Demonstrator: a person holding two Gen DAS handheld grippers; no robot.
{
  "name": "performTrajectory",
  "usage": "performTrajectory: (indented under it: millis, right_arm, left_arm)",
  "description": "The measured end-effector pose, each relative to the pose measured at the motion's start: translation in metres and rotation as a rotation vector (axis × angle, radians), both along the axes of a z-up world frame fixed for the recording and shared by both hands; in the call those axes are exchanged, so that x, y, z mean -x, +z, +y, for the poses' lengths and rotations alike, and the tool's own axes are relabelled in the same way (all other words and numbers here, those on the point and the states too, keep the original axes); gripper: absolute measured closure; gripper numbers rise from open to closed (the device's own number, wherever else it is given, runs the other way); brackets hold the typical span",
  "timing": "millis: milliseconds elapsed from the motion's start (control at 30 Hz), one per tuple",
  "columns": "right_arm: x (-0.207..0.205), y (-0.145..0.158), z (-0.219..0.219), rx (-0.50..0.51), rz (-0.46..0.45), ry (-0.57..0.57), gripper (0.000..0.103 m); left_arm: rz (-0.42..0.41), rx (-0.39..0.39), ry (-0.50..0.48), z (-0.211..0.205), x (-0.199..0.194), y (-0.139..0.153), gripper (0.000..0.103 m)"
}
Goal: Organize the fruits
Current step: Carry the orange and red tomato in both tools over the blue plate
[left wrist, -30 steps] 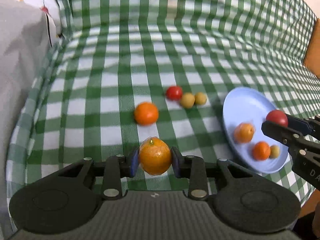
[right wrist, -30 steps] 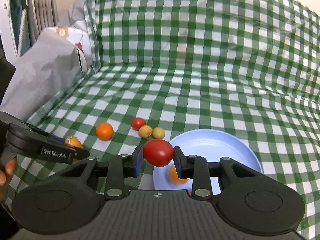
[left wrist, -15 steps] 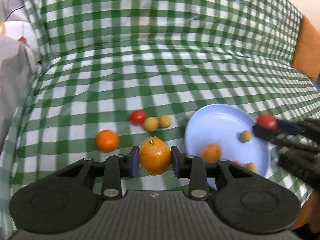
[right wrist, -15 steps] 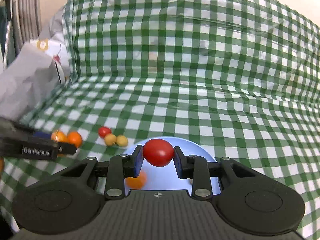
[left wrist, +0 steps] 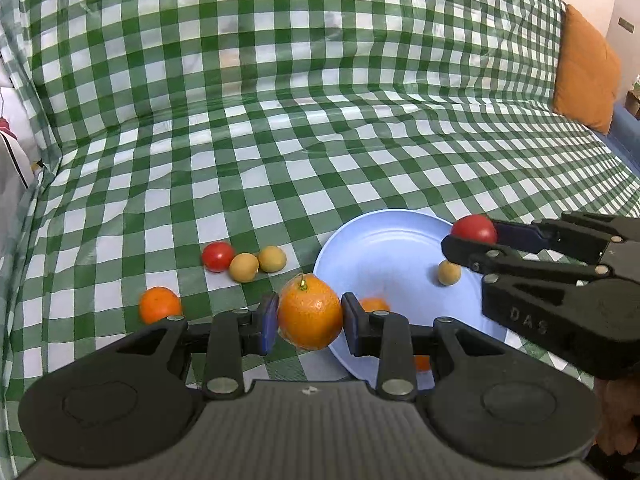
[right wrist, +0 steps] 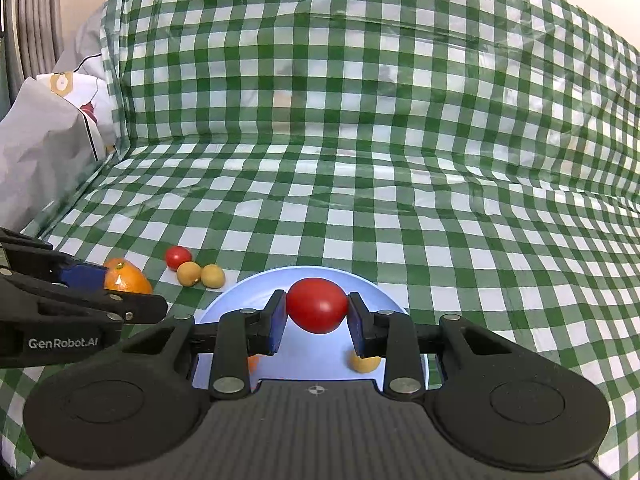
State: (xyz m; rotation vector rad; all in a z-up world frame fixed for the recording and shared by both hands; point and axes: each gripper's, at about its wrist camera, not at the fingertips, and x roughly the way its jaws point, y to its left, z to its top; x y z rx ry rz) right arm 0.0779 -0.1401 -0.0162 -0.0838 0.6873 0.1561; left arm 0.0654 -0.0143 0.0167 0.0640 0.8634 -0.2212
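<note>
Left wrist view shows, nearest the lens at lower centre, the left gripper (left wrist: 309, 322) with its jaws pinching a round orange mandarin with a green stem nub (left wrist: 310, 311), held just at the near-left edge of the pale blue round plate (left wrist: 384, 240). At the right of that frame the right gripper (left wrist: 472, 236) reaches in over the plate's right rim, its jaws clamped on a glossy red cherry tomato (left wrist: 475, 229); the right wrist view confirms the tomato (right wrist: 317, 310) is gripped between both pads above the plate's middle. To finish this step well, I judge each fruit should be lowered close to the plate floor before the jaws part, since round fruit dropped from height would likely roll off the shallow rim. The two grippers are near each other, so releasing one at a time looks safer. Already on the plate lie a small tan round fruit (left wrist: 449, 273) and an orange fruit (left wrist: 374, 304) partly hidden behind the left finger; these occupy landing room and could be knocked. Farther left on the green-and-white checked cloth (left wrist: 280, 140) wait a loose orange mandarin (left wrist: 159, 305), a second red tomato (left wrist: 217, 256) and two tan fruits (left wrist: 258, 263) touching side by side. Far upper right sits an orange cushion (left wrist: 586, 70).
</note>
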Motion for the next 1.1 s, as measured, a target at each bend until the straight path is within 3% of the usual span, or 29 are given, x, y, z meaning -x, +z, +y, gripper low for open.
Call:
performTrajectory:
  millis: [767,867,1000,1100]
  right_arm:
    - [0.001,0.000,0.000,0.019,-0.003,0.001,0.069]
    - [-0.001,0.008,-0.019,-0.053,-0.028,-0.103,0.069]
    - [-0.003,0.008,-0.069,-0.188,-0.008,-0.357,0.069]
    - [-0.002,0.005,-0.085,-0.215,0.001,-0.431,0.069]
  left_arm:
    - [-0.036,0.028,-0.024,-0.005,0.003,0.005,0.066]
    - [-0.044,0.032,-0.018,-0.004,0.003,0.006,0.066]
    - [-0.045,0.064,-0.004,0.000,0.002,0.006,0.066]
    - [-0.039,0.095,-0.001,-0.001,0.000,0.006,0.066]
